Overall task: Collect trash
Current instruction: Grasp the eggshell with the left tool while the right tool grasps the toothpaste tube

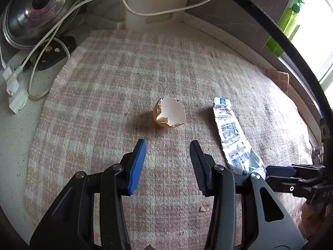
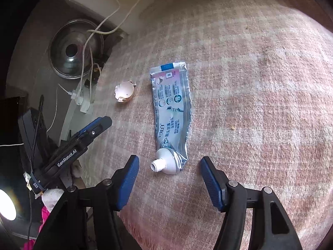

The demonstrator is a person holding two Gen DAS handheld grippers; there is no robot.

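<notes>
Both our grippers gape wide: left gripper (image 1: 168,145) faces the eggshell (image 1: 169,115) mid-cloth (image 1: 104,73), right gripper (image 2: 169,162) straddles the uncapped toothpaste tube (image 2: 171,112) lying just beside it.

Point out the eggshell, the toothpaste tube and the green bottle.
eggshell (image 1: 169,112), left wrist view, on its white inner wall.
toothpaste tube (image 2: 171,106), right wrist view, on its flattened printed body.
green bottle (image 1: 288,24), left wrist view, on its body.

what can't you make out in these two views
- Toothpaste tube nozzle end, left wrist view: covered by the left claw frame.
- Eggshell underside: turned away in both views.
- Green bottle, left wrist view: crossed by a black cable; label unreadable.
- Trash container: not in view.
</notes>
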